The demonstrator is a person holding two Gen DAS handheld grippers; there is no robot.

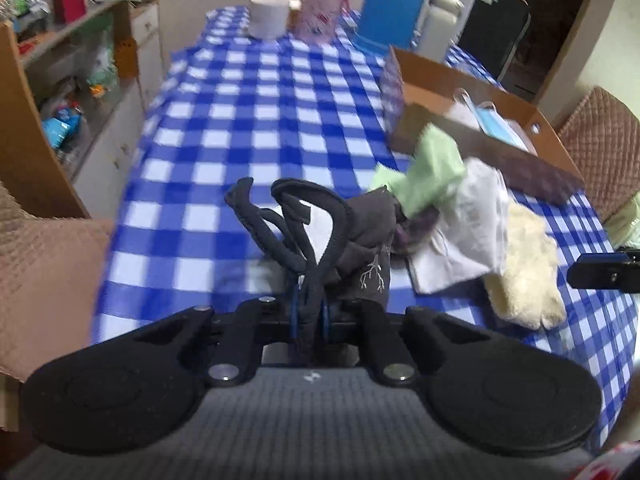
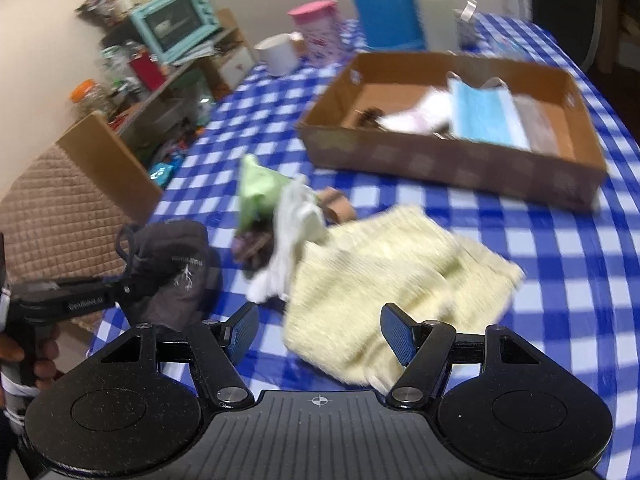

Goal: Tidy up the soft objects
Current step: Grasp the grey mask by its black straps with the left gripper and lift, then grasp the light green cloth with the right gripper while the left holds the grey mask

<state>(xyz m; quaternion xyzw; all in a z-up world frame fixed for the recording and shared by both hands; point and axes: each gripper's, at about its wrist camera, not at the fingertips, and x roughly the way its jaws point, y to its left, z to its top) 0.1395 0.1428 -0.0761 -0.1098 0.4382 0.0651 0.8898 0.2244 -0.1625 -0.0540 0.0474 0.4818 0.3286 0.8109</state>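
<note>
1. Left wrist view: the left gripper (image 1: 310, 318) is closed tight on the dark straps of a grey pouch (image 1: 366, 240), which hangs lifted just over the checked cloth (image 1: 240, 120); beside the pouch lie a green cloth (image 1: 434, 168), a white bag (image 1: 472, 236) and a cream towel (image 1: 528, 272), touching one another; behind them stands a cardboard tray (image 1: 480, 152) with a blue mask (image 1: 500, 122) inside; the tip of the right gripper (image 1: 604, 272) shows at the right edge.
2. Right wrist view: the right gripper (image 2: 320, 336) stands wide apart and empty, just above the near edge of the cream towel (image 2: 400, 280); the pouch (image 2: 176, 268) is at the left, pinched by the left gripper (image 2: 120, 292) in a hand (image 2: 32, 356); the green cloth (image 2: 260, 192) and white bag (image 2: 296, 240) lie between pouch and towel; the tray (image 2: 440, 160) holds the mask (image 2: 484, 112).
</note>
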